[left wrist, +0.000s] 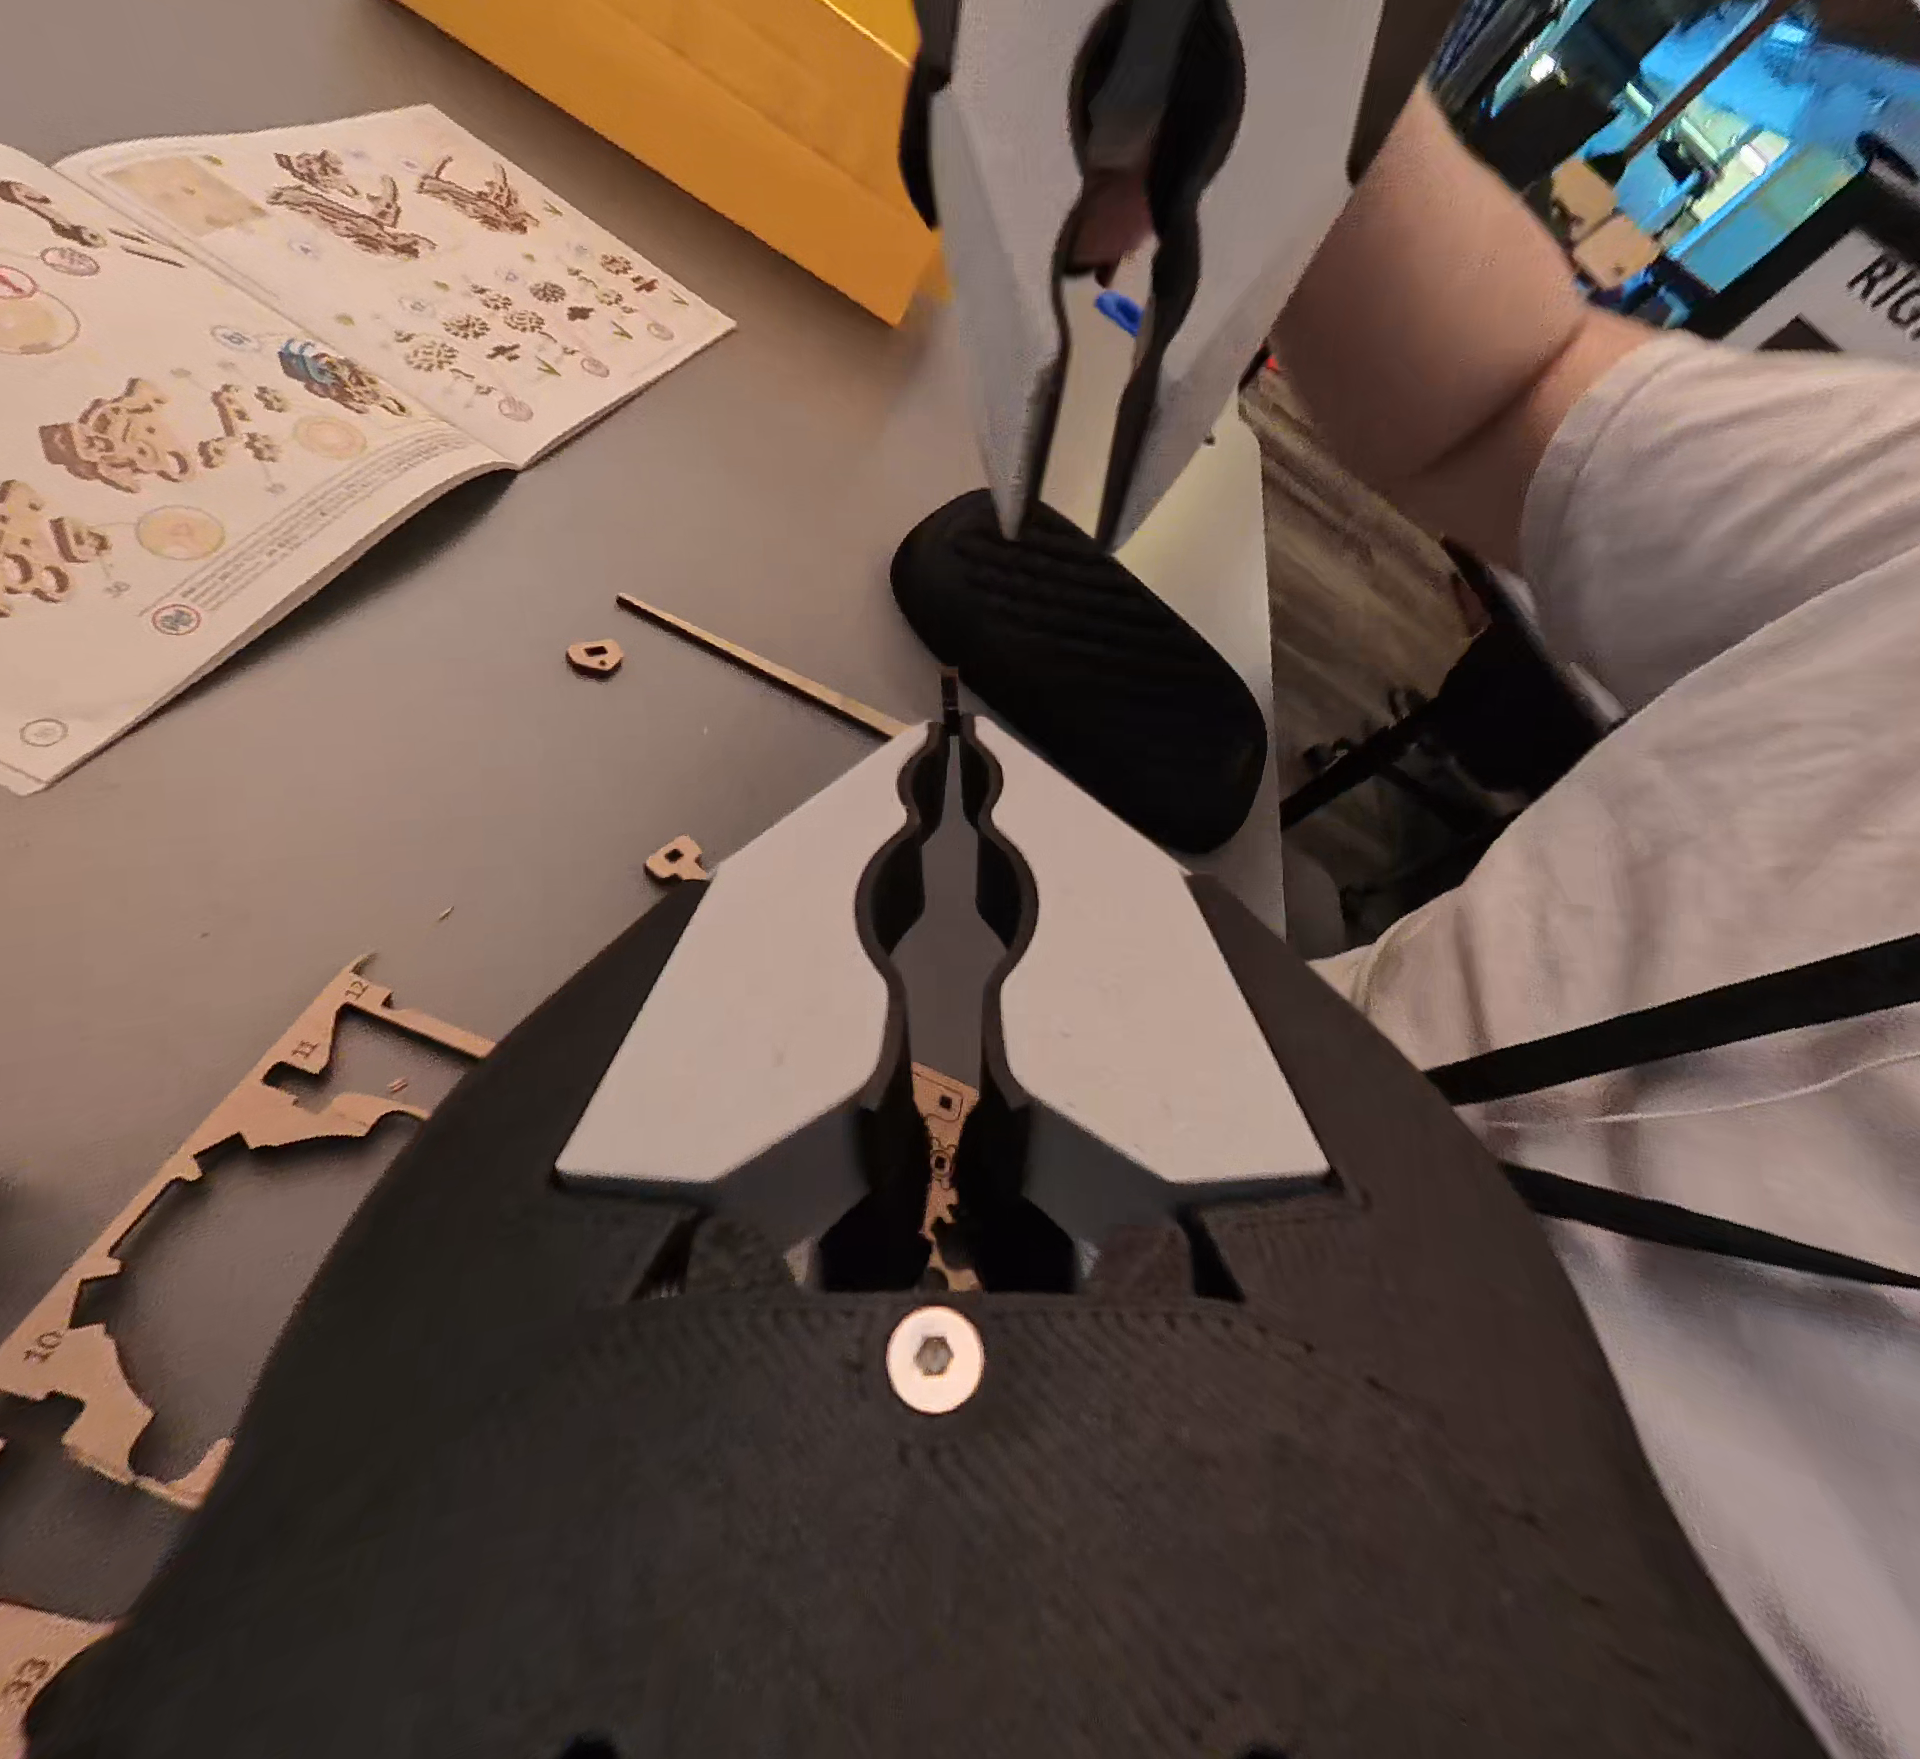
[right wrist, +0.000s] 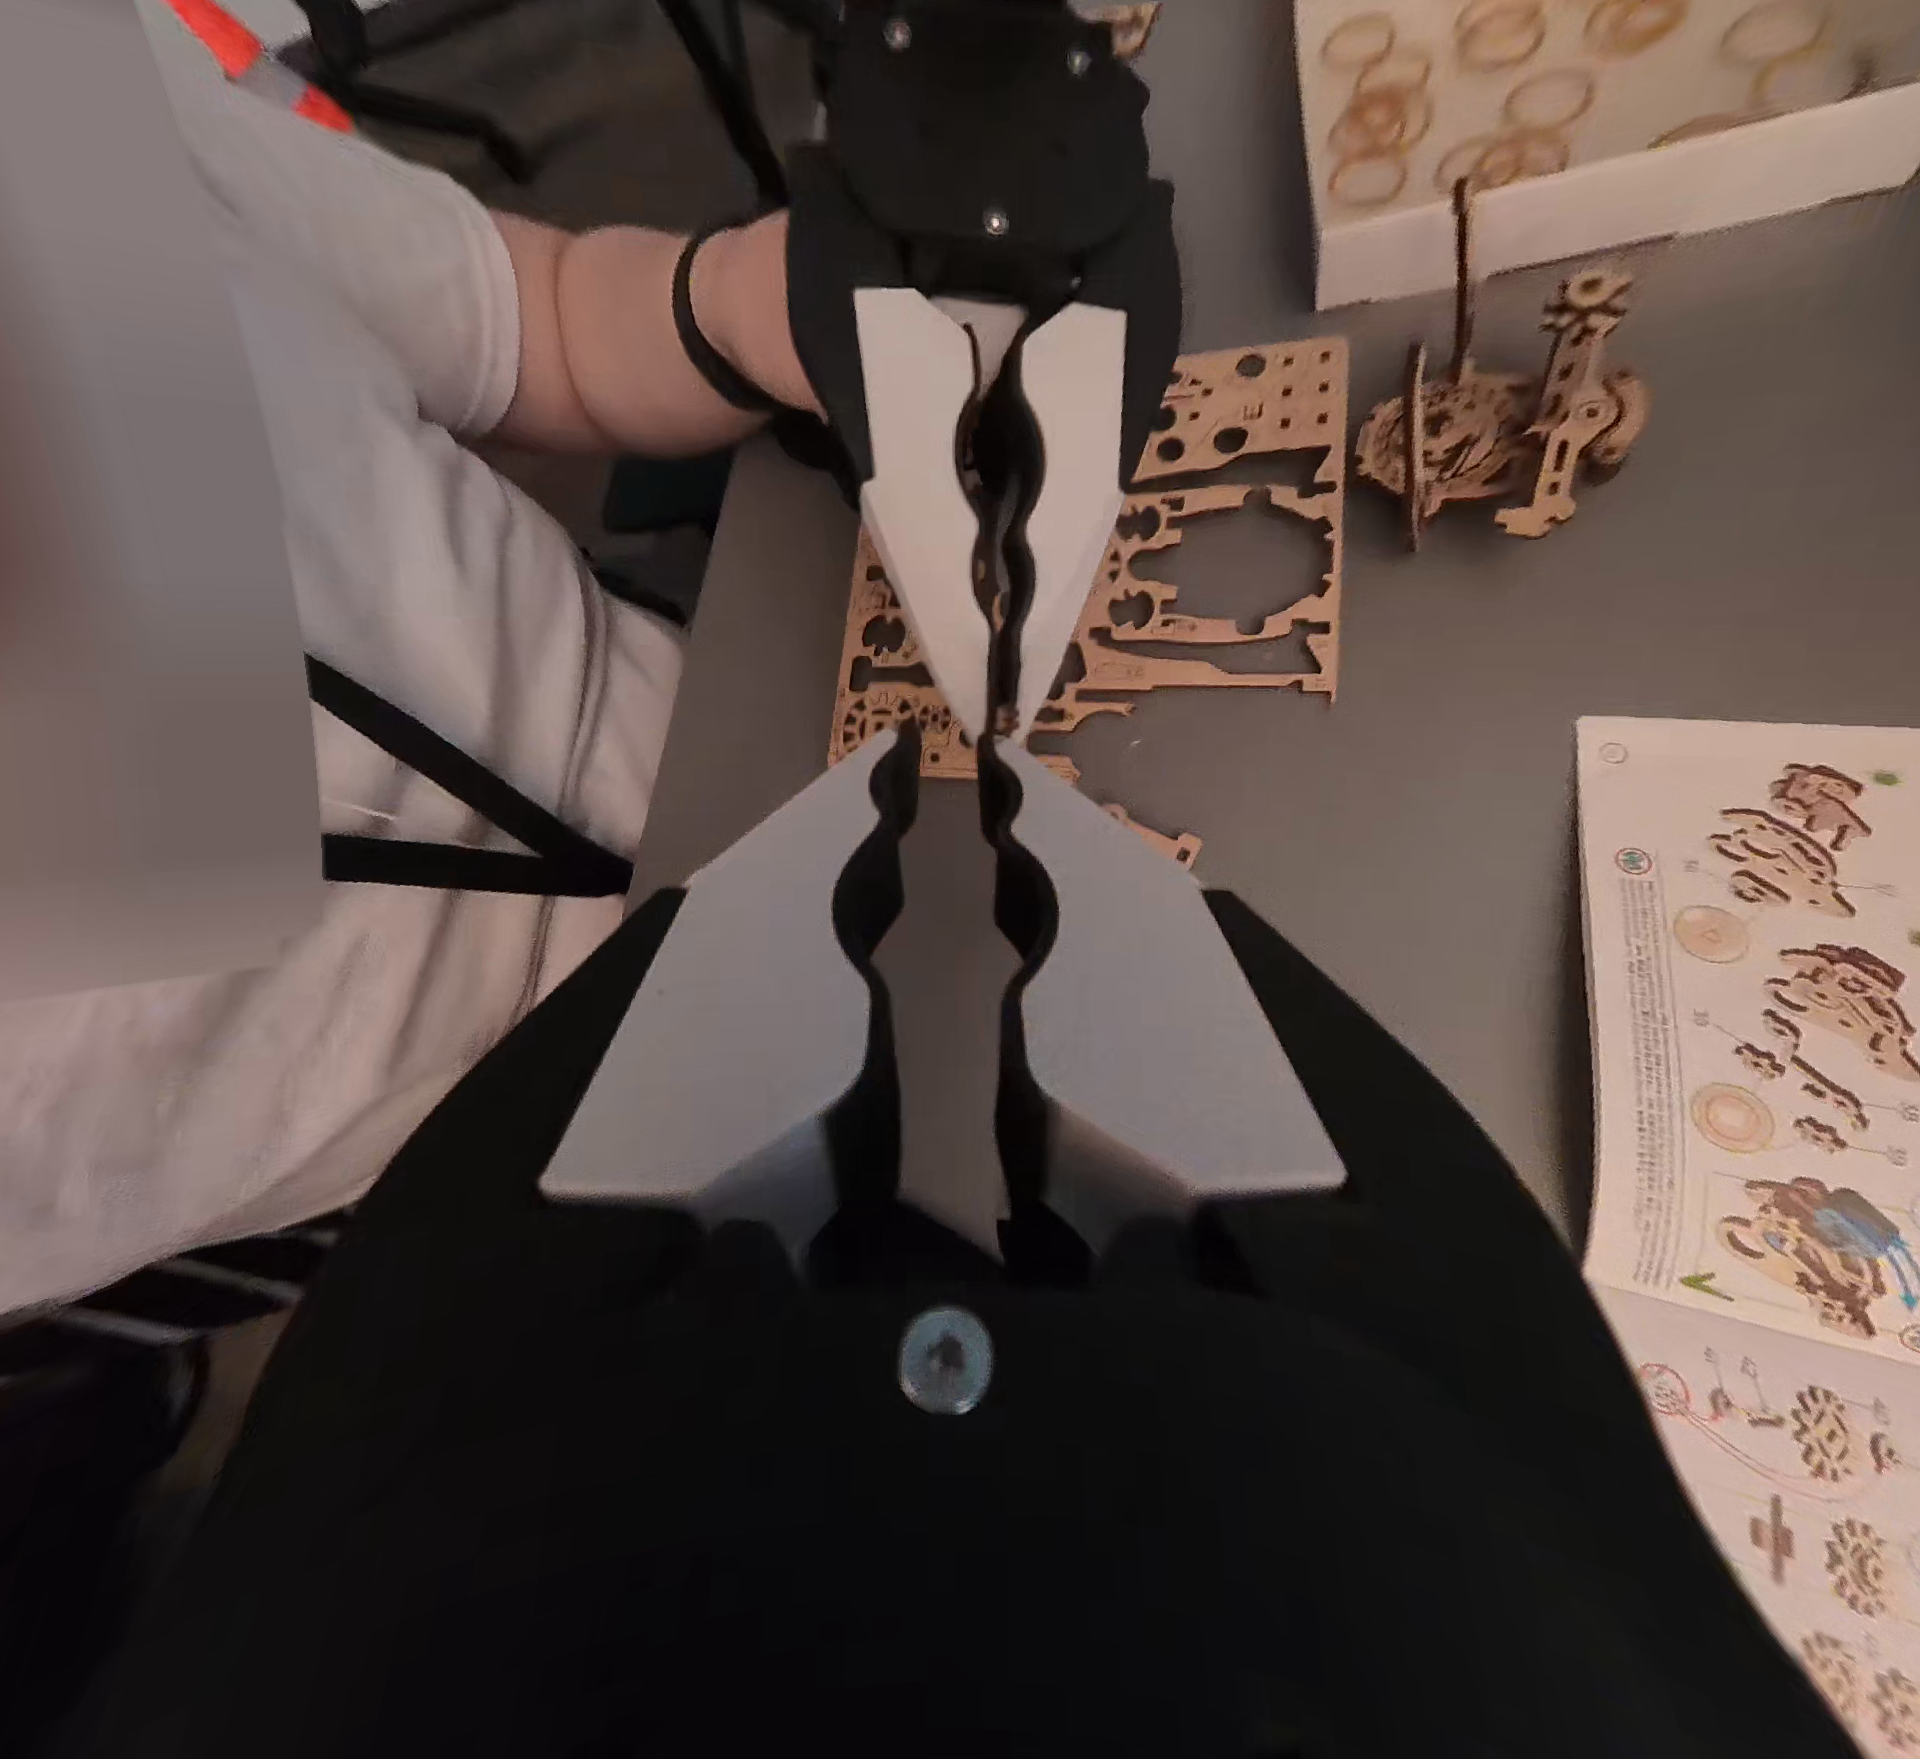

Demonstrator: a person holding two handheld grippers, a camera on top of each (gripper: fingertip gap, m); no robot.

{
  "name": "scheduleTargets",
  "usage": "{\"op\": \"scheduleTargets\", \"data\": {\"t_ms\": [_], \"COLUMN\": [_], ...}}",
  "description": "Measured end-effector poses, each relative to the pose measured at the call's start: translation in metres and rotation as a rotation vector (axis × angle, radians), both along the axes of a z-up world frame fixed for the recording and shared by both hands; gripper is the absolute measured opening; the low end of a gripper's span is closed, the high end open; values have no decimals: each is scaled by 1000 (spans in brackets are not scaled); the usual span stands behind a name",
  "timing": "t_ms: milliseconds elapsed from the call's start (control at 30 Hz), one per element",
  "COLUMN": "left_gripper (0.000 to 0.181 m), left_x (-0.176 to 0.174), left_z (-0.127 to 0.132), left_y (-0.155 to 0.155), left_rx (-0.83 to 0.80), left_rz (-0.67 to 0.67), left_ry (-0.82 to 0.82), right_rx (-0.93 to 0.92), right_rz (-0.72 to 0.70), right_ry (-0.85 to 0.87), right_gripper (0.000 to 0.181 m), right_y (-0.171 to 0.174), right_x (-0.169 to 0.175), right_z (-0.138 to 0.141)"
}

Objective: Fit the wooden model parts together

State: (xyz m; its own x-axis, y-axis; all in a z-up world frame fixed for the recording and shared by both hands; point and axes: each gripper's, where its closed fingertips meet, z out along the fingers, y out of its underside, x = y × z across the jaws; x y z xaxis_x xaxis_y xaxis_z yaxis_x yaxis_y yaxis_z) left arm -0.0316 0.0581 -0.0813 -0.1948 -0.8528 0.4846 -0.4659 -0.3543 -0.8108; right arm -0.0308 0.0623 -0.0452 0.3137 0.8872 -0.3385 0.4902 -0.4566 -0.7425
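My left gripper (left wrist: 951,727) is shut, with a thin dark sliver of a small part (left wrist: 948,686) sticking out of its tips; the part shows brownish in the right wrist view (right wrist: 1006,722). My right gripper (right wrist: 945,748) is narrowly open and empty, tip to tip with the left gripper (right wrist: 1000,707), whose tips sit by my right-hand fingertip. In the left wrist view the right gripper (left wrist: 1065,530) comes down from above onto a black oval object (left wrist: 1081,681). A punched wooden parts sheet (right wrist: 1195,566) lies under both. A partly built wooden model (right wrist: 1507,442) stands behind it.
An instruction booklet (left wrist: 312,359) lies open on the grey table (left wrist: 520,774). A yellow box (left wrist: 675,26) and a white box (right wrist: 1558,47) stand at the back. A thin stick (left wrist: 758,665) and two small wooden bits (left wrist: 594,660) lie loose. A person in white (left wrist: 1714,774) sits at the table edge. Left and right tips are no more than a few centimetres apart. From either gripper's tips it is about 20 centimetres to the black oval object (left wrist: 1081,681). The partly built wooden model (right wrist: 1507,442) is about equally far from each gripper, around 20 centimetres.
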Motion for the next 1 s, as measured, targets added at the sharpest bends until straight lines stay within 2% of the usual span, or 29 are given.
{"op": "scheduleTargets", "data": {"t_ms": [133, 267, 567, 667, 733, 800, 900, 1000], "left_gripper": [0, 0, 0, 0, 10, 10, 13, 15], "left_x": [0, -2, -3, -2, -8, -15, -24, -22], "left_z": [-1, -1, -3, -5, -13, -20, -33, -46], "left_y": [-8, -9, -10, -4, 4, 10, 13, 2], "left_rx": [-1, -6, -14, 12, 44, 55, 64, 43], "left_rz": [-36, -44, -53, -19, 10, 25, 45, 14], "left_ry": [3, 1, 4, 8, 59, 90, 141, 175], "right_rx": [-100, -145, -153, -129, -100, -71, -104, -150], "right_rz": [64, 104, 148, 124, 67, -29, -88, -124], "right_ry": [-150, -222, -232, -244, -277, -394, -476, -488], "right_gripper": [9, 8, 0, 0, 0, 0, 0, 0], "right_y": [2, 1, -2, 4, 15, 30, 34, 38], "right_x": [-6, -12, -17, -14, -6, 11, 14, 10], "right_z": [-16, -27, -31, -33, -40, -62, -91, -104]}}
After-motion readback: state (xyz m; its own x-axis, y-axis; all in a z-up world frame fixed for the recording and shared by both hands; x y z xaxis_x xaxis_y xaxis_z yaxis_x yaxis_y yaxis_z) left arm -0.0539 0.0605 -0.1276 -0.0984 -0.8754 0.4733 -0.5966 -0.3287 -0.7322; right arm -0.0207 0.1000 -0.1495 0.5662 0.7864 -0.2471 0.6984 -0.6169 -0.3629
